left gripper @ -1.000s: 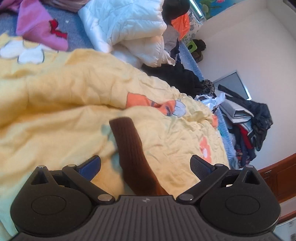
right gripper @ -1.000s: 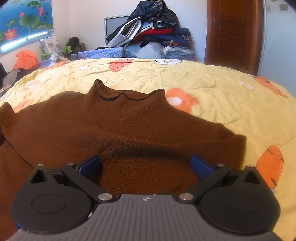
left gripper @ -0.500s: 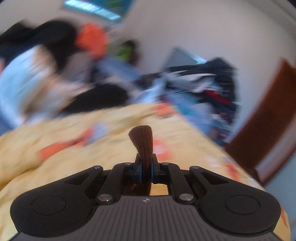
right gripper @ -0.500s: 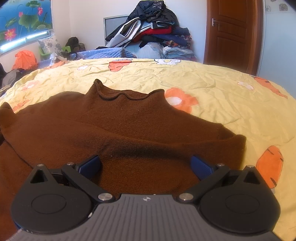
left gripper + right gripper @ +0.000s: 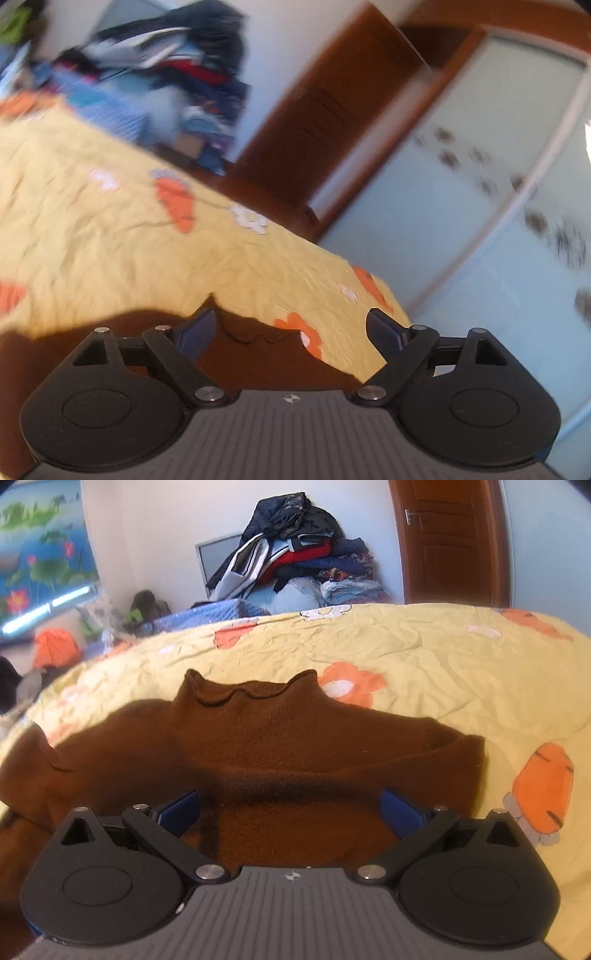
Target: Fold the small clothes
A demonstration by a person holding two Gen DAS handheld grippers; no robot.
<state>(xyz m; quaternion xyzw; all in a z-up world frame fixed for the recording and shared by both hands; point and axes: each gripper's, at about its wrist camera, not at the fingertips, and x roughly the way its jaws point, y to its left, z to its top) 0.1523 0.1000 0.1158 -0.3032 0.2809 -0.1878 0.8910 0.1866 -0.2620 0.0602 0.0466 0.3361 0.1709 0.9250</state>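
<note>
A small brown knitted sweater [image 5: 280, 746] lies flat on the yellow bedspread [image 5: 424, 653], ruffled collar pointing away, a sleeve folded across its body. My right gripper [image 5: 290, 808] is open and empty, low over the sweater's lower half. In the blurred left wrist view the sweater [image 5: 255, 350] lies under my left gripper [image 5: 290, 332], which is open and holds nothing.
A pile of clothes [image 5: 295, 561] is stacked beyond the bed's far edge, next to a brown door [image 5: 447, 539]. In the left wrist view the bed's edge [image 5: 384, 295] drops off toward a sliding wardrobe [image 5: 480, 206].
My left gripper shut on the brown sleeve, swung it to the right over the sweater, then opened and let it go. The right gripper has barely moved.
</note>
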